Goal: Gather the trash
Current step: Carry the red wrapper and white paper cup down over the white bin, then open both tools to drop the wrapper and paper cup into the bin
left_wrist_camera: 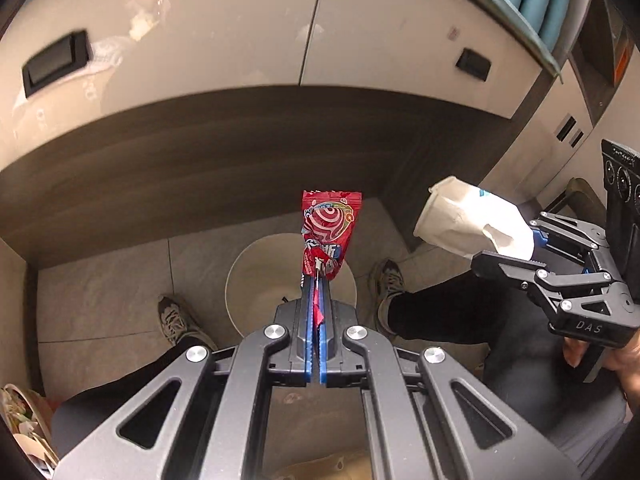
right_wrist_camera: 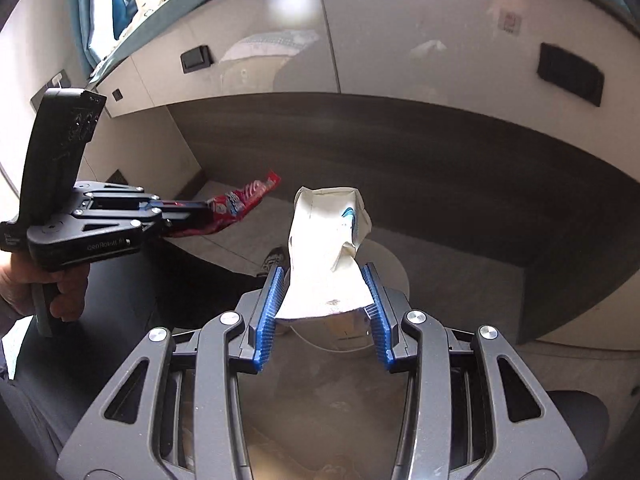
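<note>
Above a half-hidden bin [left_wrist_camera: 256, 280], left tongs [left_wrist_camera: 318, 304] pinching red wrapper [left_wrist_camera: 326, 232], right tongs [right_wrist_camera: 326, 300] clamping crumpled cup [right_wrist_camera: 324, 248].

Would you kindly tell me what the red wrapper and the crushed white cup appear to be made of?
The red candy wrapper looks like thin glossy plastic film: shiny print, limp folds. The crushed white cup looks like matte paper: sharp creases, dull surface; any coating I cannot tell.

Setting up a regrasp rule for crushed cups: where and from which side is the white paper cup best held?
Grip the crumpled paper cup across its flattened base end, as the right claw does now, coming from behind the base. That end is already collapsed, so the pads squeeze flat faces; the rim end probably stays springier.
</note>
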